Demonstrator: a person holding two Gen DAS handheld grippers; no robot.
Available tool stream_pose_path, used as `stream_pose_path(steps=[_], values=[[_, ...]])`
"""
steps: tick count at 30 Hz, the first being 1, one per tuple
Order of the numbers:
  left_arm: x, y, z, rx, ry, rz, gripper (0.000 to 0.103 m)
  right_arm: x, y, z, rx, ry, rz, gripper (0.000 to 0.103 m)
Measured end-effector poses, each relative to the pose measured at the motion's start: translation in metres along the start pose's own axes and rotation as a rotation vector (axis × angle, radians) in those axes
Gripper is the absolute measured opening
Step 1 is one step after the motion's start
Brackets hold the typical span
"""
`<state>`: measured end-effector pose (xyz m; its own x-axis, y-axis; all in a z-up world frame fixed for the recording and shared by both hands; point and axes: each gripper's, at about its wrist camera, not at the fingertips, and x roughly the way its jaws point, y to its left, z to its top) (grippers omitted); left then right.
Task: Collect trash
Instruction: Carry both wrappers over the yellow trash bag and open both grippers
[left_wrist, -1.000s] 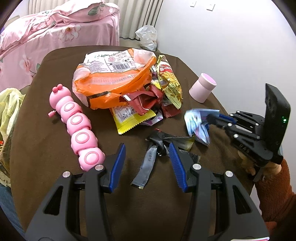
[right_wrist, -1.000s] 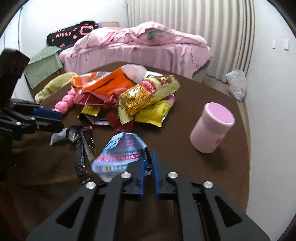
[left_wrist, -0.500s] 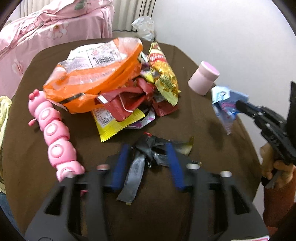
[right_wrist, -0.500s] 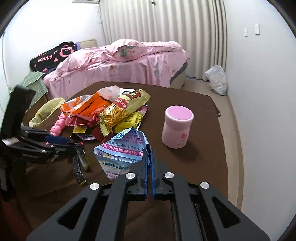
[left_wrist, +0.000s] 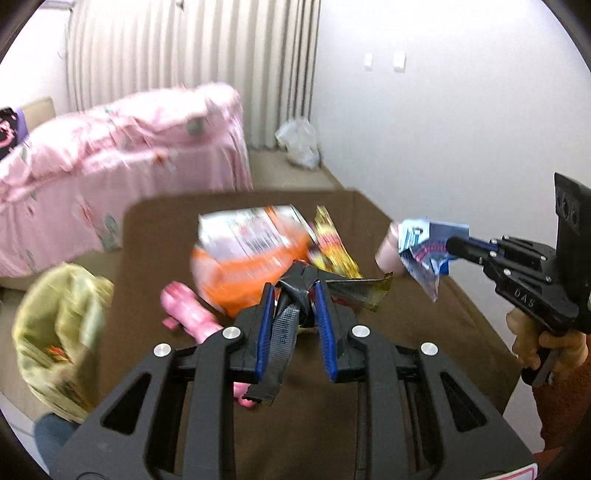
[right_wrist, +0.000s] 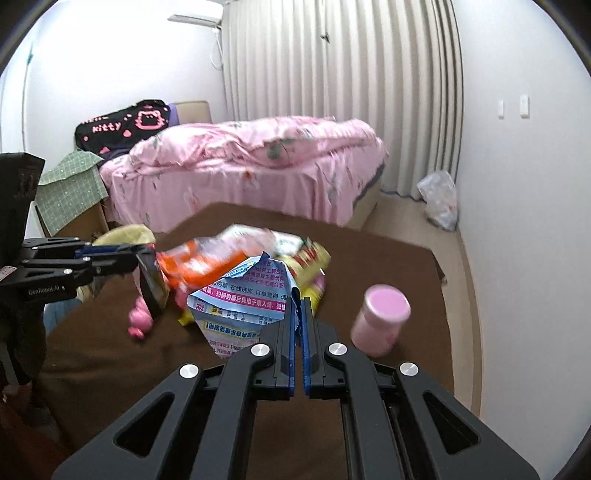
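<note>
The left claw (left_wrist: 293, 295) now pinches the dark crumpled wrapper (left_wrist: 286, 325) between its blue pads; a second ago its jaws stood spread over that wrapper as it lay flat on the brown tabletop (left_wrist: 406, 369). The wrapper now hangs clear of the tabletop, one grey strip drooping below the pads. The right claw (right_wrist: 298, 306) is pressed together on the blue and white wrapper (right_wrist: 243, 299), as it was before, but it too is now off the tabletop, with the paper fanned out ahead of the tips. Beyond the left claw lie the orange bag (left_wrist: 255, 266) and the yellow snack packet (left_wrist: 332, 247), not picked up. The pink toy (left_wrist: 188, 314) sits just left of the left claw, and the pink cup (right_wrist: 380, 319) stands right of the right claw.
</note>
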<state>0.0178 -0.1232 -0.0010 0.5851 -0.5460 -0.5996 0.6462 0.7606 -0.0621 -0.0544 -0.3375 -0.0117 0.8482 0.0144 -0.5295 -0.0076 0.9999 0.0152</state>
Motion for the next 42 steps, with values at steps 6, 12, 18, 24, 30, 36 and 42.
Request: stream_pose_path(steps=[6, 12, 18, 24, 30, 36, 42], values=[[-0.042, 0.056, 0.025, -0.06, -0.119, 0.096, 0.022, 0.002, 0.047, 0.049, -0.069, -0.054, 0.056, 0.005], [-0.076, 0.121, 0.03, -0.115, -0.19, 0.207, 0.022, 0.02, 0.104, 0.088, -0.16, -0.078, 0.122, 0.005], [-0.096, 0.192, 0.016, -0.232, -0.219, 0.313, 0.022, 0.045, 0.161, 0.113, -0.245, -0.075, 0.186, 0.005], [-0.099, 0.267, -0.019, -0.429, -0.211, 0.401, 0.022, 0.086, 0.213, 0.129, -0.337, -0.037, 0.244, 0.005], [-0.088, 0.303, -0.048, -0.539, -0.185, 0.427, 0.022, 0.149, 0.263, 0.14, -0.385, 0.031, 0.323, 0.005], [-0.055, 0.326, -0.053, -0.594, -0.141, 0.39, 0.022, 0.208, 0.3, 0.127, -0.4, 0.131, 0.373, 0.005], [-0.026, 0.333, -0.055, -0.606, -0.095, 0.341, 0.024, 0.25, 0.314, 0.114, -0.39, 0.207, 0.39, 0.005]])
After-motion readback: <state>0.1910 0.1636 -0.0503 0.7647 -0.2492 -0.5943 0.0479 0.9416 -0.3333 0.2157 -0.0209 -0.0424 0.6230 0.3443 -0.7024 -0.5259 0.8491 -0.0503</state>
